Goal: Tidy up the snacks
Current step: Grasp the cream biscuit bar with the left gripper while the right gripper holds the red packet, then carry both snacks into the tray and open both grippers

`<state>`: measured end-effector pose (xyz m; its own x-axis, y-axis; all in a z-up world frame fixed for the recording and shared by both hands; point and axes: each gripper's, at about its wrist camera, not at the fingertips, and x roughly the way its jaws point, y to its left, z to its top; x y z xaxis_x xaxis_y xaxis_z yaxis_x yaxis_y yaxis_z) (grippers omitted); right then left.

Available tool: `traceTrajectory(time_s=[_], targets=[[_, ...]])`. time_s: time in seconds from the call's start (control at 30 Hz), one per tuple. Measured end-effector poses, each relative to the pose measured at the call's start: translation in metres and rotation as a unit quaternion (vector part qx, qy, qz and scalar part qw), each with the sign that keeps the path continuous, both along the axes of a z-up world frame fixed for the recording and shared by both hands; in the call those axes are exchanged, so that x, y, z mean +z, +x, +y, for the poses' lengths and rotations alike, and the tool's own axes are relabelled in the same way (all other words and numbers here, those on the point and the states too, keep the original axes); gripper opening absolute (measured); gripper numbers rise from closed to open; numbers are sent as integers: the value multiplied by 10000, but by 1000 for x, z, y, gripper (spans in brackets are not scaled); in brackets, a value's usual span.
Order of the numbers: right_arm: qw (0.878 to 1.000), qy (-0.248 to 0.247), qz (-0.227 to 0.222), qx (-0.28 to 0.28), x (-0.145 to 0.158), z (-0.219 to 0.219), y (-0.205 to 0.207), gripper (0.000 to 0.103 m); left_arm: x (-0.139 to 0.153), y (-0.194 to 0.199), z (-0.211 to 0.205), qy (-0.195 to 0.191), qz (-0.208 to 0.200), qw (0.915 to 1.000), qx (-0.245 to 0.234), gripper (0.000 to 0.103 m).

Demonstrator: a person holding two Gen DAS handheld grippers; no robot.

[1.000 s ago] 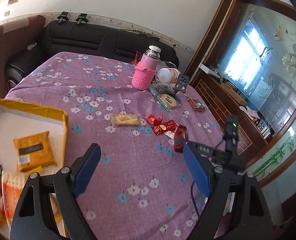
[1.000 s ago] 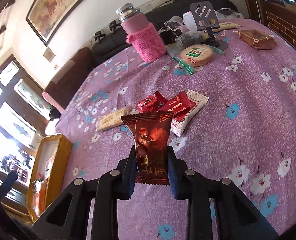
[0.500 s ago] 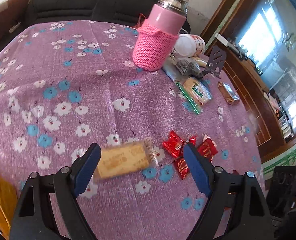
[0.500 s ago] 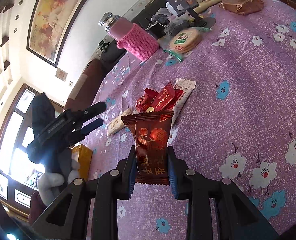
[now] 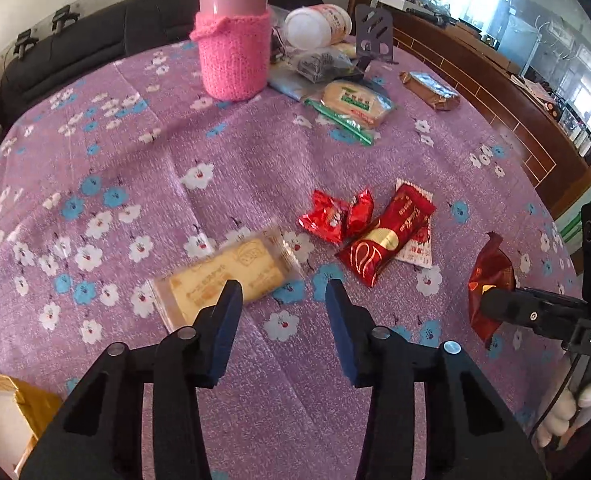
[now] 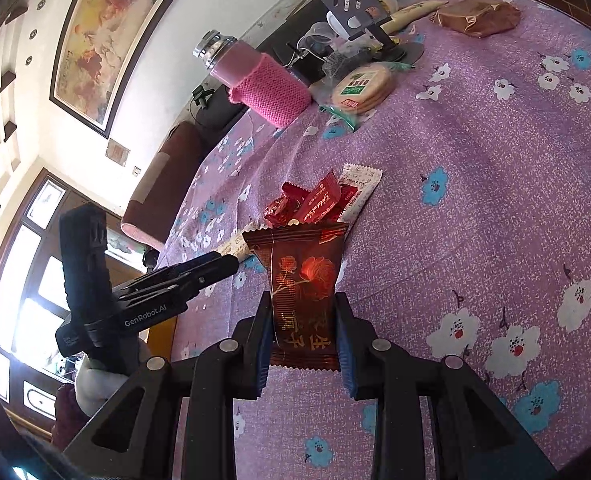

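Note:
A clear packet of pale biscuits (image 5: 231,272) lies on the purple flowered tablecloth (image 5: 175,168). My left gripper (image 5: 283,292) hangs low over its right end. The jaws are closing, the left fingertip overlaps the packet, and only cloth shows in the gap. Right of it lie two small red candies (image 5: 335,216) and a long red packet (image 5: 383,240) on top of a white sachet. My right gripper (image 6: 303,312) is shut on a dark red snack packet (image 6: 303,276), held upright above the cloth and also in the left wrist view (image 5: 489,276).
At the back stand a flask in a pink knitted sleeve (image 5: 233,52), a white jar (image 5: 319,24), a phone stand (image 5: 373,36), a round cracker pack (image 5: 355,100) and a brown packet (image 5: 431,88). A yellow box corner (image 5: 7,412) shows bottom left. A black sofa sits behind.
My left gripper swung away from the yellow box, dropped toward the biscuit packet, and its jaws narrowed. The right gripper keeps the dark red packet and has tilted a little.

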<state>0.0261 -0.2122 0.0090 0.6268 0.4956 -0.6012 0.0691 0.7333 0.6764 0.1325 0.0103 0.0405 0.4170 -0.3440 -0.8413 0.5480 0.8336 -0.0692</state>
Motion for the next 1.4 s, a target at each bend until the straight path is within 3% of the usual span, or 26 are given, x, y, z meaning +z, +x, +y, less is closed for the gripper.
traceTrajectory(time_s=[0.1, 0.17, 0.23, 0.3, 0.4, 0.47, 0.73, 0.8, 0.9, 1.0, 1.07, 1.2, 1.4], targets=[[10000, 2, -11, -42, 0, -1, 0, 31, 3, 21, 8, -246, -67, 9988, 407, 61], [10000, 31, 9, -47, -1, -2, 0, 31, -1, 39, 10, -490, 48, 9967, 653, 61], [10000, 25, 20, -36, -2, -1, 0, 31, -13, 56, 9, -699, 455, 9937, 751, 62], [10000, 22, 37, -44, -3, -2, 0, 31, -23, 60, 3, -611, 698, 9930, 735, 63], [10000, 43, 24, -74, -2, -4, 0, 31, -22, 44, -1, -783, 1041, 9913, 205, 63], [10000, 15, 35, -63, -2, -4, 1, 31, -21, 24, -3, -660, 1117, 9915, -129, 63], [9996, -281, 61, 18, -5, 6, 5, 32, -19, -32, 1, -162, 888, 9942, -588, 64], [9994, -334, 102, 18, -8, 7, 8, 36, -15, -35, 10, -192, 861, 9952, -420, 64], [9992, -392, 96, -1, -9, 8, 11, 39, -5, -37, 36, -347, 719, 9960, 391, 65], [9986, -520, 69, 10, -7, 11, 13, 40, -2, -44, 60, -503, 683, 9878, 1305, 65], [9984, -570, 40, 21, -6, 14, 14, 41, -7, -54, 68, -690, 806, 9820, 1565, 66], [9982, -603, 12, 16, -6, 15, 14, 41, -23, -64, 56, -606, 853, 9800, 1692, 66], [9971, -753, -55, 31, -5, 19, 16, 42, -33, -66, 18, 354, 41, 9887, 1454, 70]])
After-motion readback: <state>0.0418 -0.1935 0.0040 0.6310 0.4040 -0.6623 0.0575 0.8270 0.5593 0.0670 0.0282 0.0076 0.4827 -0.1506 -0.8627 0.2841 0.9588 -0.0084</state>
